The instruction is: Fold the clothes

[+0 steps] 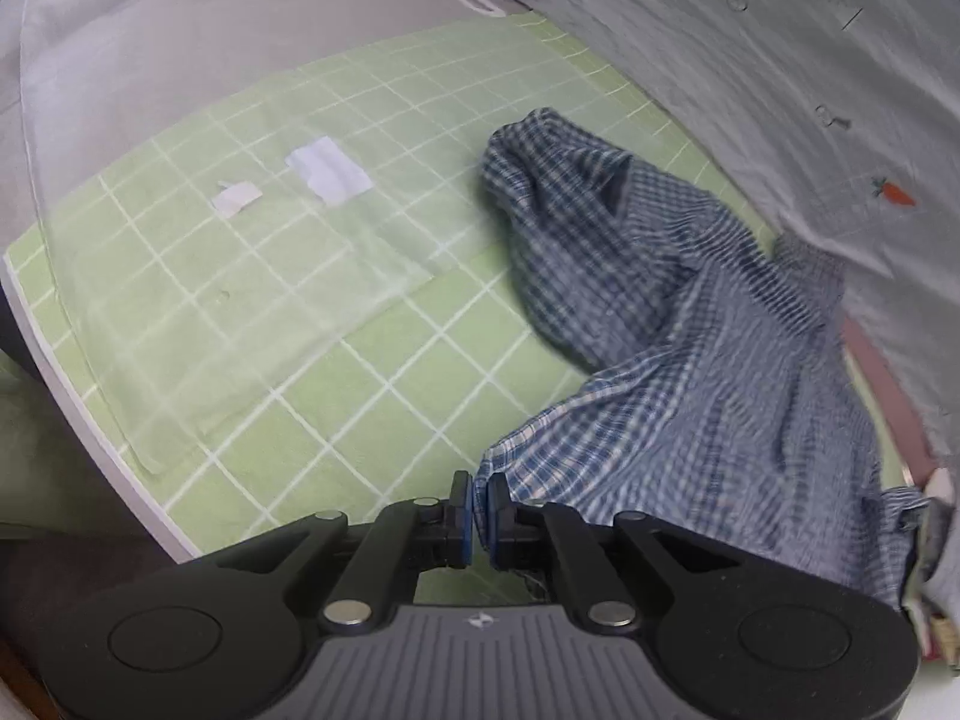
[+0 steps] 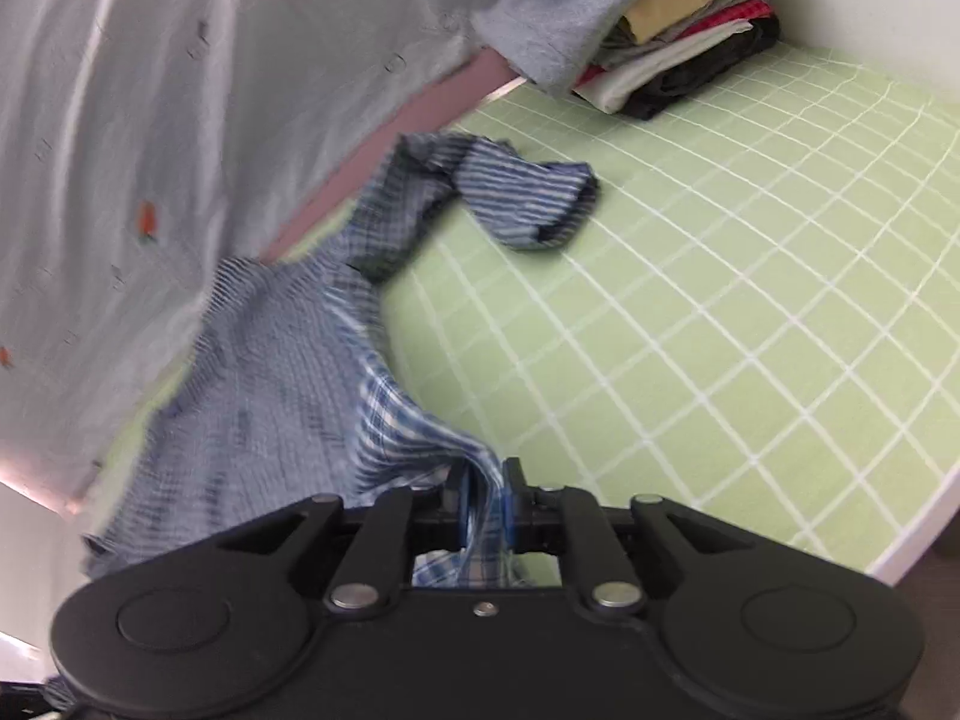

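Plastic sheet (image 1: pixel 198 276), clear, lies at left of the left wrist view over the green grid mat (image 1: pixel 372 372), with two white paper scraps (image 1: pixel 330 171) under or on it, upper centre-left. Left gripper (image 1: pixel 478 513) at bottom centre is clenched on an edge of the blue plaid garment (image 1: pixel 690 324), which bunches up and trails to the right of the frame, blurred. Person's pale shirt (image 1: pixel 780 90) fills the upper right, small carrot embroidery (image 1: pixel 894 191) on it.

Right wrist view: same pale shirt at left, plaid garment (image 2: pixel 270 372) from lower left to centre, one sleeve or leg end flopped onto the mat (image 2: pixel 720 312) at centre. Right gripper (image 2: pixel 485 501) at bottom centre pinches a fold of plaid cloth between its pads. Stack of folded clothes (image 2: pixel 660 30) sits upper right, at the mat's far edge.

Risks, as I judge: garment is twisted and crumpled, so spreading it may leave a trapped fold; thin pinches could slip if pulled taut; the trailing end could drag under the plastic sheet or snag against the person's shirt.

No readable writing; only a small logo mark on the left gripper body, illegible.
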A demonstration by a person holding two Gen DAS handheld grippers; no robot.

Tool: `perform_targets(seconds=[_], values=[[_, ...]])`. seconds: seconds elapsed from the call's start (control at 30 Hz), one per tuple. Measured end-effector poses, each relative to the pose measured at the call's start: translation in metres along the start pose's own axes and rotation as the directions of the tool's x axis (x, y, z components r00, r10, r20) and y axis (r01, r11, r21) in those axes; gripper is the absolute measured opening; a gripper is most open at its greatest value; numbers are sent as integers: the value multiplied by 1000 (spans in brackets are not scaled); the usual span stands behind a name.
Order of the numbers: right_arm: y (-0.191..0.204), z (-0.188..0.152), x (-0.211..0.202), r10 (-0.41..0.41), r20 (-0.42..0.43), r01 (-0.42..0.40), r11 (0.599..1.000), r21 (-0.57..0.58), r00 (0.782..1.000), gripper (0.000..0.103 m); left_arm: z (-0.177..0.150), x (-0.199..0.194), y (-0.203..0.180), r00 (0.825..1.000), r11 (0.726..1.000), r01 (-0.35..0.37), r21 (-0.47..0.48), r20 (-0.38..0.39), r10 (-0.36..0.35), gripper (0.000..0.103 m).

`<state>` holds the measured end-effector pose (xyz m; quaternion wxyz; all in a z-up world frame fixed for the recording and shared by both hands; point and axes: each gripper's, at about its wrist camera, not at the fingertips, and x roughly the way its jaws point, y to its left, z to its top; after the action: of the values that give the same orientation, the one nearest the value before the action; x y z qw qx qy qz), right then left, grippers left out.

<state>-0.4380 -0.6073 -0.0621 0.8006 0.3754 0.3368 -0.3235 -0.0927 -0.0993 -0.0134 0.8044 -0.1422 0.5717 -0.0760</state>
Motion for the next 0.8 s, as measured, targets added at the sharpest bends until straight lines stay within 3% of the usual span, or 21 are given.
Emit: perform_targets(seconds=[0.07, 0.1, 0.17, 0.27, 0.33, 0.47, 0.6, 0.8], values=[[-5, -4, 7, -12, -20, 12, 1000, 9, 1000, 18, -2, 14, 5, 998, 1000, -17, -17, -55, 16, 9], [-8, -6, 6, -1, -15, 1, 999, 33, 1000, 31, -3, 15, 8, 998, 999, 3, -40, -64, -6, 17], [-14, -12, 4, 21, -7, -20, 996, 82, 1000, 45, -10, 15, 7, 998, 999, 17, -51, -62, -20, 30], [-16, -20, 11, -28, -34, 31, 996, 79, 999, 50, -19, 19, 2, 997, 1000, -16, -27, -79, 14, 44], [-16, -24, 15, -52, -48, 55, 997, 58, 997, 53, -25, 22, 0, 995, 1000, -20, -23, -99, 18, 45], [-19, -29, 20, -59, -63, 63, 996, 62, 996, 69, -33, 26, 0, 992, 998, 2, -58, -126, -9, 55], [-22, -32, 24, -45, -76, 51, 996, 78, 996, 69, -39, 29, -4, 990, 999, -48, -13, -130, 46, 55], [-19, -32, 24, -42, -77, 48, 996, 74, 996, 72, -35, 20, 0, 994, 998, -64, 1, -93, 63, 56]])
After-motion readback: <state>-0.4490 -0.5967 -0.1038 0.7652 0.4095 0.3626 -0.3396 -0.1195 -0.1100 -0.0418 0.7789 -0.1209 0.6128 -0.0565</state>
